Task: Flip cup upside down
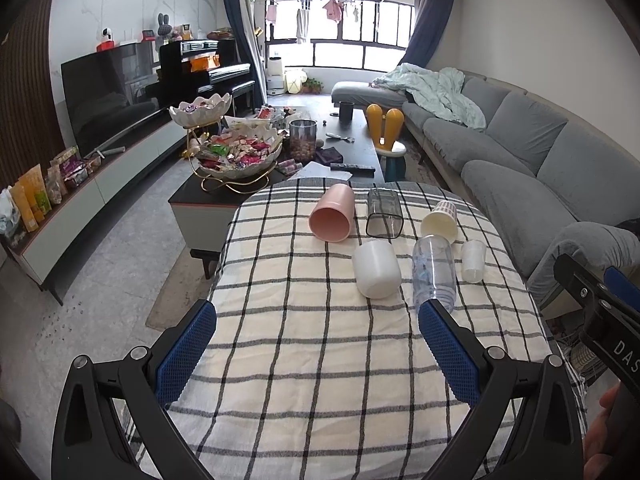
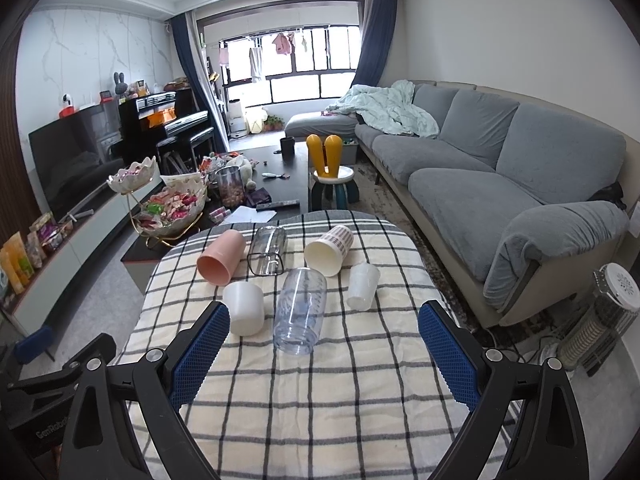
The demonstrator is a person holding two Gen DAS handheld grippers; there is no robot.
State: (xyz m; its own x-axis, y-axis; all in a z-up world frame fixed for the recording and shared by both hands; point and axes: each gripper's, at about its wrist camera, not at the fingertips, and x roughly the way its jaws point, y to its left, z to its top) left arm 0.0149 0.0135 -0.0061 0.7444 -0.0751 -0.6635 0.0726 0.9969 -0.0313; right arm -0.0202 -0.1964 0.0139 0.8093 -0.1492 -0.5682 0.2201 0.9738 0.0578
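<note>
Right wrist view has my right tool [image 2: 324, 344] wide open and empty over the clear plastic cup [image 2: 299, 309] lying sideways on the table [image 2: 340, 400], looks light and slippery, so I'd pinch mid-body gently.

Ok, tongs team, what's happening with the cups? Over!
Left tongs and right tongs open, empty. Six cups lying sideways on checked tablecloth, none flipped. Clear plastic tumbler nearest right tongs. Path unobstructed.

Six cups lie on the checked cloth [image 2: 320, 380]: one pink cup [image 2: 221, 257], one clear square cup [image 2: 267, 251], one striped paper cup [image 2: 329, 251], one white cup [image 2: 243, 309], one clear tall cup [image 2: 300, 310] and one small frosted cup [image 2: 362, 286]. Two grippers are in view: the left gripper [image 1: 317, 343] and the right gripper [image 2: 324, 346].
</note>
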